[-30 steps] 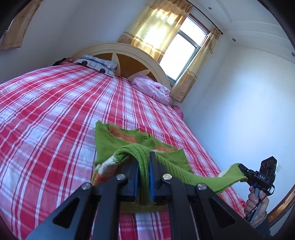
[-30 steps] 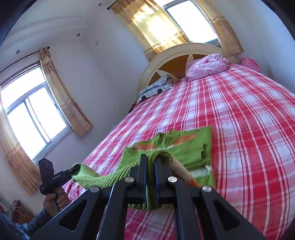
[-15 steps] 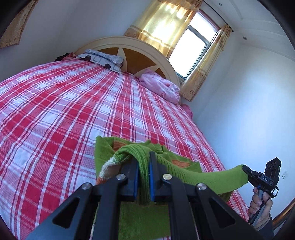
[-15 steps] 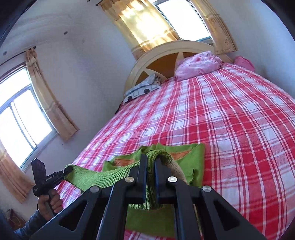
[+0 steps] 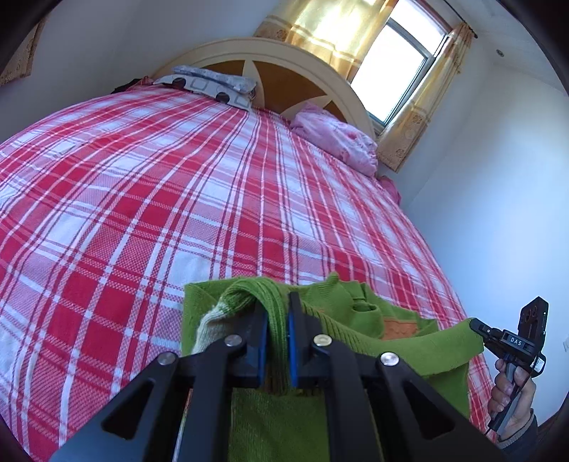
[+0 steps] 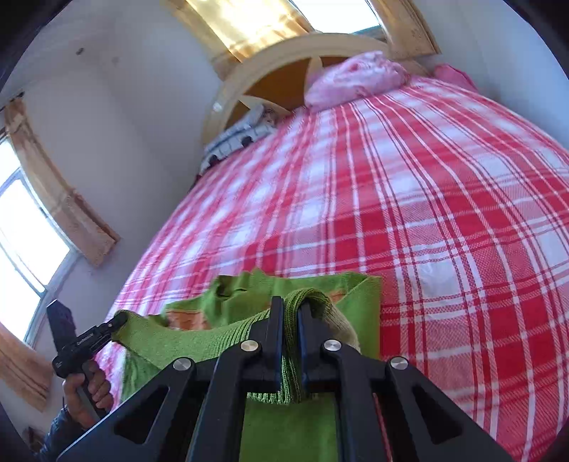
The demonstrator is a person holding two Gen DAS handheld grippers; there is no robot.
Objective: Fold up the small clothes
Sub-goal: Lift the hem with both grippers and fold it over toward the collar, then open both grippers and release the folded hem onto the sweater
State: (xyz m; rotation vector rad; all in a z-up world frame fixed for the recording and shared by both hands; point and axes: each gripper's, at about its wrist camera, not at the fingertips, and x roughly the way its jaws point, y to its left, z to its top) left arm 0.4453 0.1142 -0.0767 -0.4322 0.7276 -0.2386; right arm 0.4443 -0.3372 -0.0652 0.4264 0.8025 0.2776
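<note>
A: What does the garment look like?

B: It's a small green knit sweater [image 5: 359, 320] with ribbed edging, an orange patch and a pale cream band near one cuff. It sits at the bottom centre of both views, partly lifted off a red-and-white plaid bedspread [image 5: 177, 199].

A: And the tongs?

B: The left gripper [image 5: 276, 327] is closed narrow on a ribbed fold of the sweater; knit fills the slit between its blue-lined pads. The right gripper [image 6: 290, 328] pinches another ribbed fold the same way. In the left wrist view the right gripper also shows at the lower right, clamping a stretched green corner, so the edge runs taut between the two.

A: Textures around it?

B: The bedspread is a coarse woven check, bulging under the fisheye. At the top of the frame stands a cream arched headboard [image 5: 284, 60] with brown panels, a rumpled pink pillow [image 5: 338, 138], and a grey patterned pillow [image 5: 209, 83]. Yellow curtains [image 5: 330, 25] glow by the window [image 5: 394, 67].
</note>
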